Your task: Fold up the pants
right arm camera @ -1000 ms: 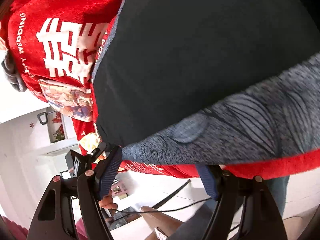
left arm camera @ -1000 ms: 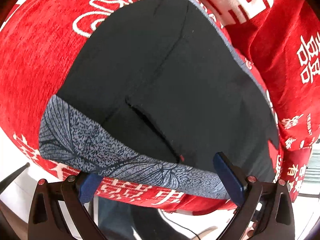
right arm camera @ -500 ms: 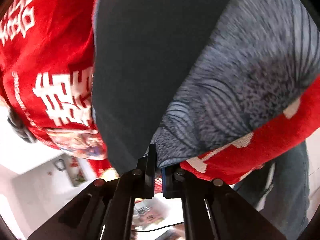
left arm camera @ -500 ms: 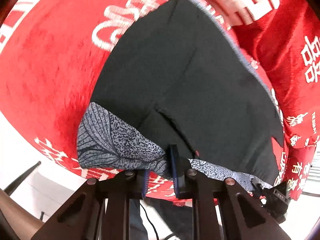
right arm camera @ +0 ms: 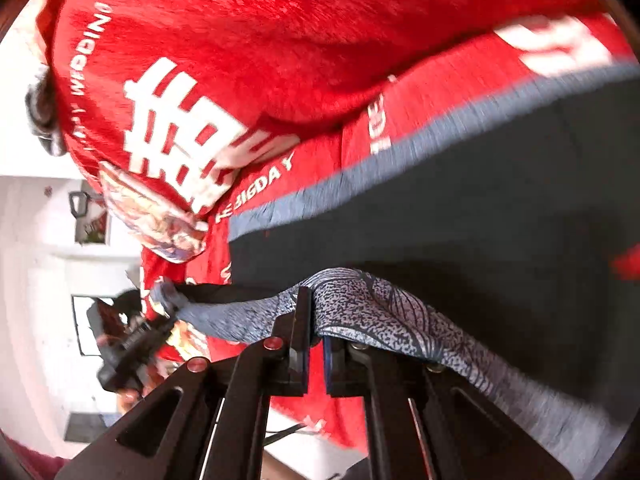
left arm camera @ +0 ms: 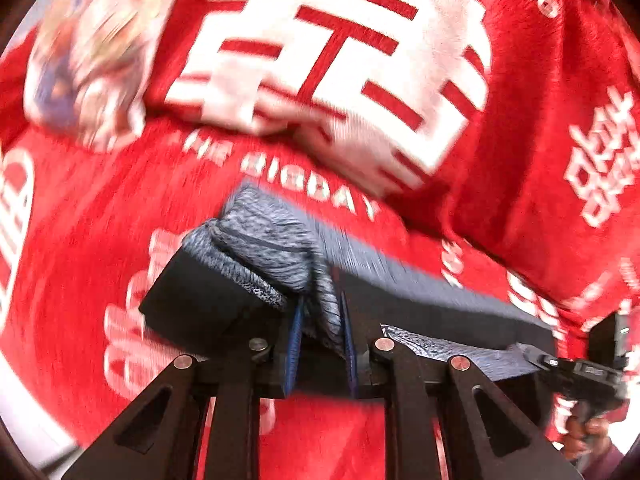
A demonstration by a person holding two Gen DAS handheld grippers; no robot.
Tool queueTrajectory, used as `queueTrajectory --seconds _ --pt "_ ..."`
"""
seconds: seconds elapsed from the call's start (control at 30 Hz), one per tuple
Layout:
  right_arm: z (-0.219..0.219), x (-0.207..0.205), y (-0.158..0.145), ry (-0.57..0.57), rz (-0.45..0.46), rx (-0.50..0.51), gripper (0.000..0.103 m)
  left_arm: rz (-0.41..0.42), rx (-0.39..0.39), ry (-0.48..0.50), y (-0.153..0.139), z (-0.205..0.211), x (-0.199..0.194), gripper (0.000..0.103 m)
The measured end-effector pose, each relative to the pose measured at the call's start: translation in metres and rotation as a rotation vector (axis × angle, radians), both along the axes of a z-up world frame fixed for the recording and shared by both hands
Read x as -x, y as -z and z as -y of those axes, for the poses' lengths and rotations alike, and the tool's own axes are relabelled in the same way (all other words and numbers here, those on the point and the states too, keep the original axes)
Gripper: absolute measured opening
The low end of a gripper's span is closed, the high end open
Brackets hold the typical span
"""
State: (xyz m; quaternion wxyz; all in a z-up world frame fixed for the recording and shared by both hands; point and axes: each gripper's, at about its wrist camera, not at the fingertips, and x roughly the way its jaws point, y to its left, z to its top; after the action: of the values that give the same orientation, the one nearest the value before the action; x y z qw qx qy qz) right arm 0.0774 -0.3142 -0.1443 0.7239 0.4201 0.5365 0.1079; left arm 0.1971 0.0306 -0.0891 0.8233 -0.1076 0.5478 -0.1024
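Both grippers, left (left arm camera: 320,336) & right (right arm camera: 316,332), clamp pants (right arm camera: 480,208) waistband over red blanket (left arm camera: 520,160).

- I count one pair of pants (left arm camera: 208,300), dark with a patterned grey band.
- One red blanket (left arm camera: 520,160) under it.
- Two grippers: my left gripper (left arm camera: 320,336) and my right gripper (right arm camera: 316,344).
- Perhaps one framed picture (right arm camera: 90,220) on the wall, blurred.

left hand-held gripper (left arm camera: 320,334) clamped on pants (left arm camera: 420,304) over red blanket (left arm camera: 100,232)
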Motion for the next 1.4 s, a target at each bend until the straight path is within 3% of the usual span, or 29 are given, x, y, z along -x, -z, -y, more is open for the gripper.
queueTrajectory --seconds 0.07,0.1,0.2,0.23,0.3,0.4,0.47,0.53,0.63,0.83,1.03,1.2,1.3,1.4 --pt "0.004 -0.038 0.016 -0.031 -0.021 0.014 0.005 0.007 -0.051 -0.016 0.019 0.011 -0.026 0.028" --pt "0.004 -0.050 0.024 -0.042 -0.033 0.027 0.005 0.006 -0.070 -0.028 0.028 0.015 -0.037 0.036" --pt "0.004 -0.086 0.056 -0.070 -0.073 0.059 0.009 -0.024 -0.181 -0.071 0.060 0.027 -0.058 0.082" --pt "0.004 -0.093 0.067 -0.072 -0.096 0.072 0.011 -0.034 -0.220 -0.098 0.069 0.025 -0.064 0.082" --pt "0.005 -0.103 0.093 -0.050 -0.154 0.075 0.011 -0.062 -0.228 -0.133 0.072 0.013 -0.071 0.082" --pt "0.016 -0.099 0.098 0.026 -0.160 -0.007 0.016 -0.062 -0.235 -0.149 0.056 -0.004 -0.066 0.082" --pt "0.020 -0.096 0.087 0.036 -0.143 -0.023 0.033 -0.033 -0.296 -0.066 0.036 0.004 -0.052 0.082" --pt "0.027 -0.084 0.057 0.034 -0.069 -0.006 0.060 -0.009 -0.322 0.046 0.019 0.024 -0.029 0.082" --pt "0.042 -0.053 0.024 0.045 -0.012 0.058 0.062 -0.041 -0.272 0.199 0.011 0.066 0.007 0.082" --pt "0.088 0.054 0.006 0.079 -0.092 0.193 0.062 -0.161 -0.108 0.381 0.027 0.175 0.077 0.082" --pt "0.139 0.186 0.039 0.165 -0.265 0.173 0.062 -0.255 -0.011 0.537 0.048 0.289 0.140 0.082" --pt "0.149 0.288 0.066 0.257 -0.379 0.098 0.062 -0.294 -0.051 0.642 0.067 0.333 0.164 0.082" --pt "0.141 0.325 0.084 0.332 -0.409 0.031 0.062 -0.307 -0.049 0.678 0.075 0.345 0.174 0.082" --pt "0.127 0.333 0.098 0.391 -0.385 -0.023 0.062 -0.309 -0.066 0.709 0.082 0.351 0.181 0.082"
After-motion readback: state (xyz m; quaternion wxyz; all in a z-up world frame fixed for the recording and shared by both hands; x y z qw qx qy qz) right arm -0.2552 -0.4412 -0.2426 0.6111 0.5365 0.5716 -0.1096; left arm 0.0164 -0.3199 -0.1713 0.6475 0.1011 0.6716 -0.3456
